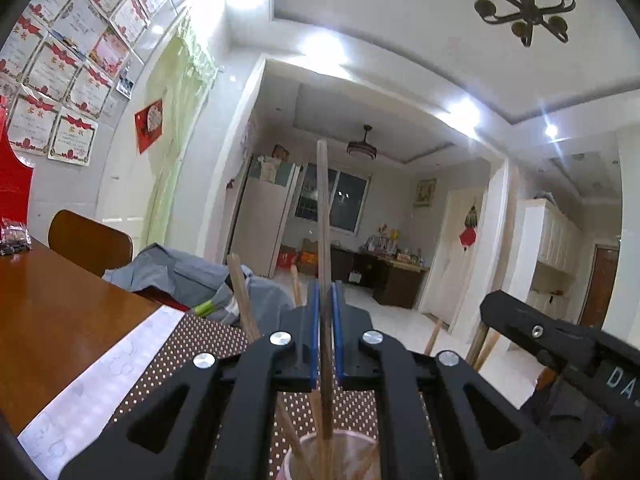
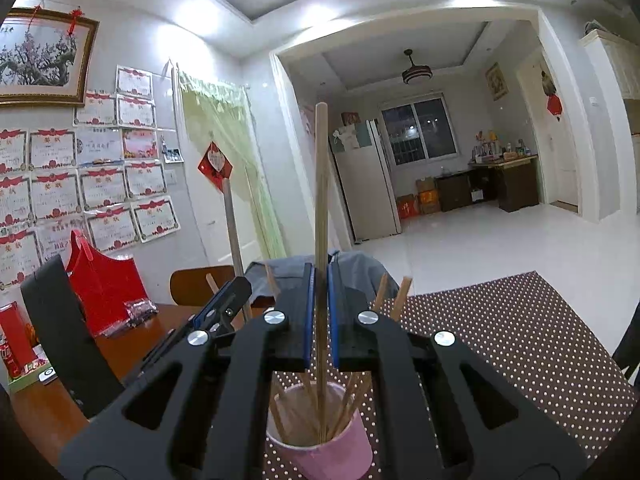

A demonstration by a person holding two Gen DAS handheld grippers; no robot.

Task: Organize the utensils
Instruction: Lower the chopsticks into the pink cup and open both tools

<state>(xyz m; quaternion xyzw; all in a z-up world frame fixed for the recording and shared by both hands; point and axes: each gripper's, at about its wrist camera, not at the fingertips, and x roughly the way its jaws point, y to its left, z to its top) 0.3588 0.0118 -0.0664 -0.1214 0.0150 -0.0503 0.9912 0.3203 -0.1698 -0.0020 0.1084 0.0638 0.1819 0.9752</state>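
My left gripper [image 1: 324, 294] is shut on a dark brown chopstick [image 1: 323, 208] that stands upright, its lower end inside the pink cup [image 1: 292, 466]. In the right wrist view my right gripper [image 2: 320, 278] is shut on a lighter wooden chopstick [image 2: 321, 184], also upright with its lower end in the pink cup [image 2: 332, 460]. Several other chopsticks lean in the cup. The cup stands on a brown dotted mat [image 2: 520, 340]. Each gripper shows beside the other: the right gripper [image 1: 560, 344] and the left gripper [image 2: 226, 300].
The wooden table [image 1: 60, 300] carries a red box [image 2: 104, 280], a packet [image 2: 136, 312] and a black upright object [image 2: 60, 332] at the left. A chair [image 1: 90, 240] draped with grey clothing [image 1: 180, 272] stands behind the mat.
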